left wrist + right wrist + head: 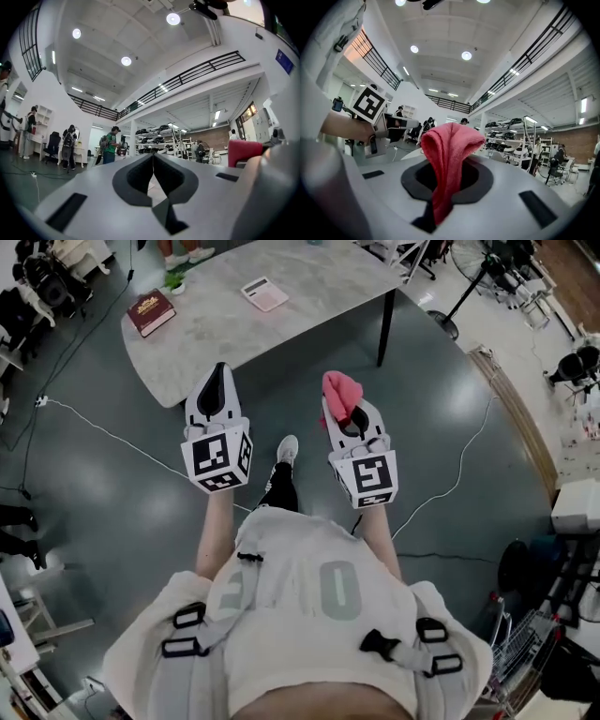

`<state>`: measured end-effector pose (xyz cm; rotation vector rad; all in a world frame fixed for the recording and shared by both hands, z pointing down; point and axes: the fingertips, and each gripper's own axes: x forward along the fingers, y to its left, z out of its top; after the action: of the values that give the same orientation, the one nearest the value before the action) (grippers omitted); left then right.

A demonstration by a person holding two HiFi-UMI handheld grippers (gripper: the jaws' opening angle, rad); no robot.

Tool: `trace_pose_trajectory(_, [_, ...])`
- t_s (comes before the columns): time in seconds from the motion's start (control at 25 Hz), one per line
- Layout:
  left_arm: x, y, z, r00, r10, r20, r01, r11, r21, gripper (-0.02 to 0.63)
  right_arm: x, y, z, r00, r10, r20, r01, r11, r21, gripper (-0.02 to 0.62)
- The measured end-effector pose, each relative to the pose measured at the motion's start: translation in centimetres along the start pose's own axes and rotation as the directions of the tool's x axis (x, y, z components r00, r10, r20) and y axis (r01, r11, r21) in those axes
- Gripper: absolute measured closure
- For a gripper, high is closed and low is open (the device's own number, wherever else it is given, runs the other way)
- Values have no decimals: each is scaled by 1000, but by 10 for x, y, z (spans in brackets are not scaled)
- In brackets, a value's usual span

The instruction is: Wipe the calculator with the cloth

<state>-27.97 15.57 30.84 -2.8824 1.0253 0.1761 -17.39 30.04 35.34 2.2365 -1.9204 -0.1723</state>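
As right gripper (446,180) clamps cloth (451,140), calculator (264,293) seemingly on table (319,277)

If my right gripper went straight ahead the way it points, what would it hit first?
Probably the table's near edge, ahead of the right gripper and its cloth. Height is unclear, so it might pass over the top. The calculator lies left of that line.

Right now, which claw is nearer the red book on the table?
Left. The left claw shows at the table's near edge, down-right of the book; the right claw, shut on the pink cloth, is farther right, over the floor.
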Motion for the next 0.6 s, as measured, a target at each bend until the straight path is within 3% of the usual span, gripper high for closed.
trace_pose_trajectory(0.12, [72,7,2,1000,-31,0,31,1000,3,584,57,-32,10,1000,8,-3,-8,1000,-5,541])
trace_pose_trajectory(0.36, [216,39,2,999,-42,-4,42,998,43,584,186,-65,7,994,102,-41,-99,993,57,540])
trace_pose_trajectory(0.6, [315,74,-25,999,3,-52,-4,1000,-21,584,290,-114,-3,987,138,-81,-134,989,62,540])
